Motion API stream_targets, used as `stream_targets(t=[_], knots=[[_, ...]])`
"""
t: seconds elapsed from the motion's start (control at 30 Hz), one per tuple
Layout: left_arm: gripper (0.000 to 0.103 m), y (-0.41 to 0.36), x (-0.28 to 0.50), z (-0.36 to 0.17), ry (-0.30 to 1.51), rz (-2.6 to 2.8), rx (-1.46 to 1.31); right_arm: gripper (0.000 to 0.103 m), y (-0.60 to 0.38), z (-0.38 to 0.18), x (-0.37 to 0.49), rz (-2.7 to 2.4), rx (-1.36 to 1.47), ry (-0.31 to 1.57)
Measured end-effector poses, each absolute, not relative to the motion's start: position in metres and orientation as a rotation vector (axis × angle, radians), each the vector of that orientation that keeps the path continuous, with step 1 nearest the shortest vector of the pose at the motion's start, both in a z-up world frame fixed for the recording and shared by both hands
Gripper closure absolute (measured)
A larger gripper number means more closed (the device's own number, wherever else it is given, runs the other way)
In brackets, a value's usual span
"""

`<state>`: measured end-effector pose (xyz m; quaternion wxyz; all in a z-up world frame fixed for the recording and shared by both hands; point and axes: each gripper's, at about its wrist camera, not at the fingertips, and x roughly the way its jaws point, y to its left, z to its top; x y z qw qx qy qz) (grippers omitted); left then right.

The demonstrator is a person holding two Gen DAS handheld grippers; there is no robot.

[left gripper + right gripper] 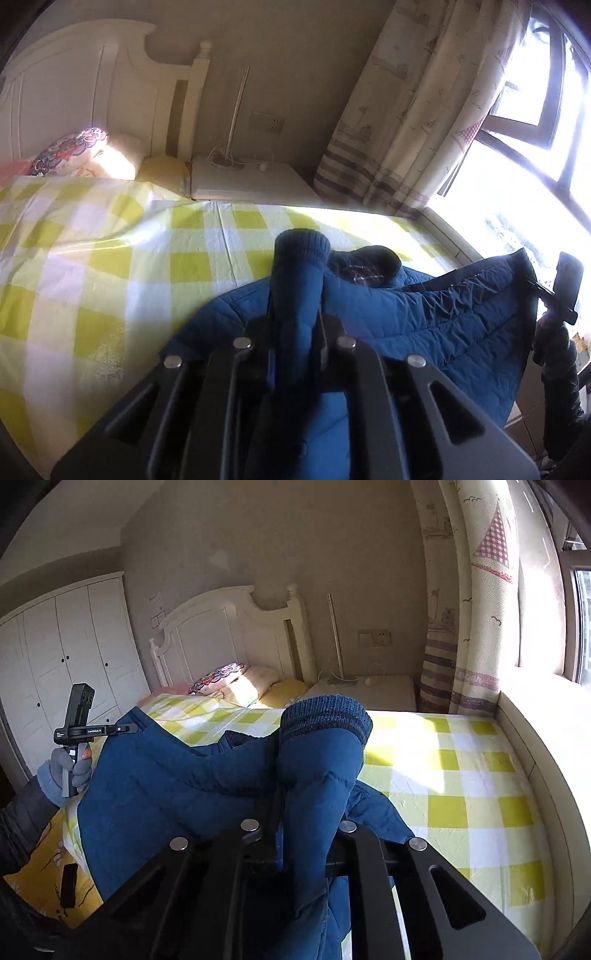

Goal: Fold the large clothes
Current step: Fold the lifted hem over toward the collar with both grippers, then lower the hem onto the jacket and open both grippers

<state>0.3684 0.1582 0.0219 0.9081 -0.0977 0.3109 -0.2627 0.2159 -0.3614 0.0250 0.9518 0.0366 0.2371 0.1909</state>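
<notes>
The only writing is small white lettering on the bar of the left gripper's handle at the left edge of the right wrist view, too small to read. There a gloved left hand (70, 771) grips that handle beside the raised edge of the blue quilted jacket (177, 775), which lies across the yellow-and-white checked bed sheet (461, 775) in the lower middle of both frames.

In the left wrist view the left gripper (295, 332) has its fingers closed tight on a sleeve (299, 273) whose ribbed knit cuff (302, 243) stands up at centre frame. In the right wrist view the right gripper (306, 834) likewise pinches the other sleeve (321, 768) just below its ribbed cuff (327, 716).

Only the right wrist view shows the white wardrobe (62, 653) at the left and a yellow printed quilt (44, 882) at lower left. Only the left wrist view shows the bright window frame (546, 122) at upper right. Both show the white headboard (92, 85), patterned pillow (70, 149), wall socket (266, 122) and sailboat curtain (406, 110)
</notes>
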Motion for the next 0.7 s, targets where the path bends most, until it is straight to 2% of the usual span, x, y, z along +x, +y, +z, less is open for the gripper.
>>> stream_targets(t=[0.1,0.23,0.3,0.4,0.43,0.47,0.53,0.63,0.7], knots=[[0.090,0.187,0.370,0.074,0.537,-0.567,-0.372,0.093,-0.366,0.073,0.227,0.353,0.101,0.404],[0.090,0.173,0.422,0.086,0.614,-0.454,-0.388,0.093,-0.366,0.092,0.295,0.281,0.191,0.465],[0.090,0.163,0.453,0.057,0.721,-0.376,-0.369,0.093,-0.362,0.065,0.336,0.224,0.214,0.596],[0.089,0.151,0.489,-0.023,0.877,-0.276,-0.354,0.093,-0.354,-0.013,0.381,0.134,0.208,0.820],[0.087,0.146,0.495,-0.054,0.918,-0.238,-0.330,0.092,-0.352,-0.047,0.391,0.095,0.200,0.896],[0.079,0.144,0.498,-0.080,0.951,-0.221,-0.328,0.091,-0.353,-0.078,0.397,0.084,0.221,0.953],[0.078,0.157,0.498,-0.091,0.919,-0.232,-0.434,0.091,-0.368,-0.098,0.391,0.118,0.370,0.914],[0.074,0.156,0.500,-0.086,0.914,-0.220,-0.387,0.091,-0.372,-0.096,0.390,0.118,0.365,0.908],[0.066,0.149,0.498,-0.084,0.917,-0.195,-0.350,0.091,-0.368,-0.096,0.390,0.103,0.341,0.911]])
